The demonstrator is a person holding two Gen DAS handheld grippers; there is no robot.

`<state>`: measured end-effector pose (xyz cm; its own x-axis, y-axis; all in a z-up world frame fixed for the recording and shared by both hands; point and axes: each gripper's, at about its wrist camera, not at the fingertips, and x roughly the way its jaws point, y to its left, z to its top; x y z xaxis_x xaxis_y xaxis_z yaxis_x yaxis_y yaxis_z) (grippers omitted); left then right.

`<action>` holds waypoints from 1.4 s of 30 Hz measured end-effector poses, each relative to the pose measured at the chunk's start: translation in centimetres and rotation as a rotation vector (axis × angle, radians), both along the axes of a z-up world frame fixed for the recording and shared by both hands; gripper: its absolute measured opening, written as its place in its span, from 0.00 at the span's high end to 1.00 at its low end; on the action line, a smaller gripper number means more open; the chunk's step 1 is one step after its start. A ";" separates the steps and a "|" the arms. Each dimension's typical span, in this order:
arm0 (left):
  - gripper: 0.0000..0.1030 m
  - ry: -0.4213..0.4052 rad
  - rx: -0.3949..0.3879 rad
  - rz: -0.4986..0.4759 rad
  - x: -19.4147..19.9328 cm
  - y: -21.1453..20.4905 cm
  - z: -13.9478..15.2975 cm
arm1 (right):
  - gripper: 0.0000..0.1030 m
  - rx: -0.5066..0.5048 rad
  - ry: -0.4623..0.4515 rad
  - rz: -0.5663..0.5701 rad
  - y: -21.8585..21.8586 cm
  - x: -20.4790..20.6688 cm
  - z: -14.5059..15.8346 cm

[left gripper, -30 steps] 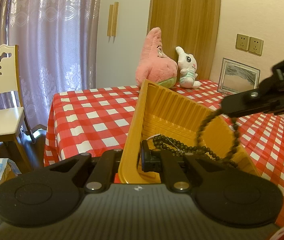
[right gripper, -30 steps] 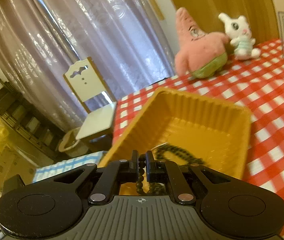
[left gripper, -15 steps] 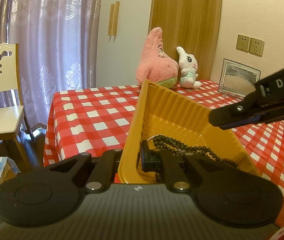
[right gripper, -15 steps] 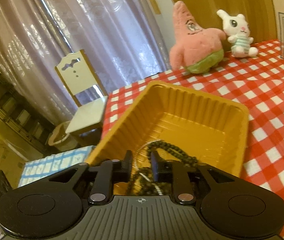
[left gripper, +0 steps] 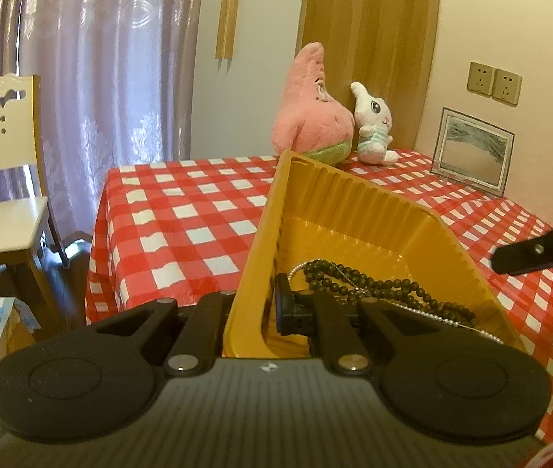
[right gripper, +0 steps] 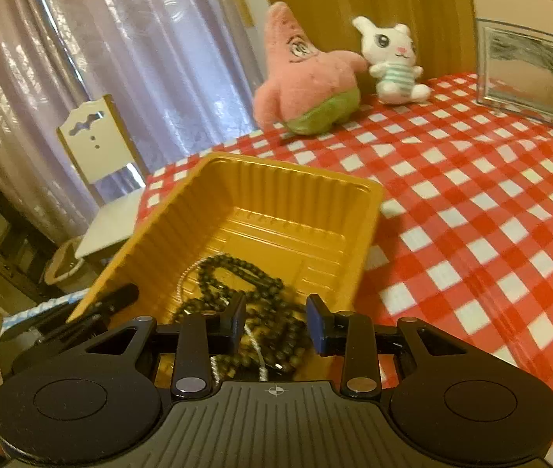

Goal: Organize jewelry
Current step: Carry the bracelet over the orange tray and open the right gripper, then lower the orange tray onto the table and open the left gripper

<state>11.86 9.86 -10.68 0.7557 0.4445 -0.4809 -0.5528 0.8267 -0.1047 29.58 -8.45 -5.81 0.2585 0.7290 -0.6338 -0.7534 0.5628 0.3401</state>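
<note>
A yellow plastic tray (left gripper: 354,210) (right gripper: 276,187) sits at the near corner of the red-checked table. My left gripper (left gripper: 253,308) is shut on the tray's near left wall. A dark bead necklace (left gripper: 373,288) (right gripper: 237,284) and a thin silver chain (left gripper: 416,308) (right gripper: 186,277) lie inside the tray. My right gripper (right gripper: 276,321) is open and empty, just above the tray's near end; one of its fingers (left gripper: 537,251) shows at the right of the left wrist view.
A pink starfish plush (right gripper: 307,85) and a white bunny plush (right gripper: 393,62) stand at the table's back. A framed picture (right gripper: 529,74) leans on the wall. A white chair (left gripper: 3,179) stands left of the table (right gripper: 471,202).
My right gripper opened and let the bead necklace fall into the tray, then drew back to the right. My left gripper kept its hold on the tray.
</note>
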 end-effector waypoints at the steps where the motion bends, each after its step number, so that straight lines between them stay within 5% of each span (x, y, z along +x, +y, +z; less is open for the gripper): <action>1: 0.93 0.002 -0.004 0.001 0.0 0.1 -0.2 | 0.66 -0.002 0.002 -0.008 -0.3 0.0 -0.1; 16: 0.90 0.050 -0.098 0.002 -0.2 2.0 -1.9 | 0.57 -0.020 0.011 -0.044 -1.9 -1.0 -0.5; 25: 0.48 0.073 -0.111 0.009 -0.9 2.0 -1.3 | 0.38 0.000 0.012 -0.081 -2.6 -1.8 -0.3; 33: 0.33 0.065 -0.056 0.059 -3.4 0.9 2.2 | 0.35 -0.027 -0.042 -0.151 -4.7 -3.3 0.5; 42: 0.18 0.078 0.022 0.009 -4.9 -4.5 6.8 | 0.34 -0.061 -0.055 -0.165 -7.7 -5.9 0.8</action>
